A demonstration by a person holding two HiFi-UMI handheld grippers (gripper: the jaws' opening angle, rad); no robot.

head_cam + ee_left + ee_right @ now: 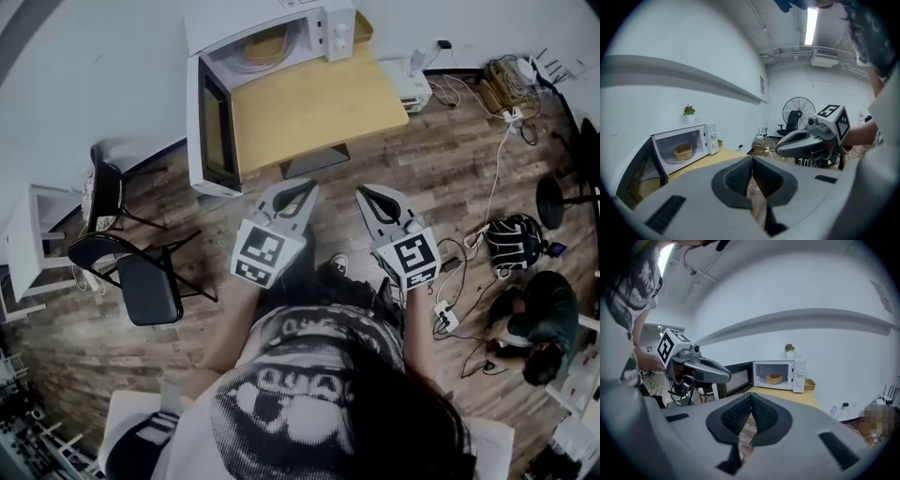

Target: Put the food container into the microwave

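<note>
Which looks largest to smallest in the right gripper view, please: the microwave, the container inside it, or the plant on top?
1. The microwave, clearly the largest.
2. The container inside it.
3. The plant on top, only slightly smaller than the container, so those two are close.
All three stand at about the same distance.

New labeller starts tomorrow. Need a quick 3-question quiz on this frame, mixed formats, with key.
1. What sits inside the microwave?
2. True or false: the microwave door is shut.
3. Pick one. The left gripper and right gripper are:
A. both shut, with nothing between the jaws
B. both open
C. both shut on a container

Key:
1. The food container.
2. False. The door stands open.
3. A
</note>
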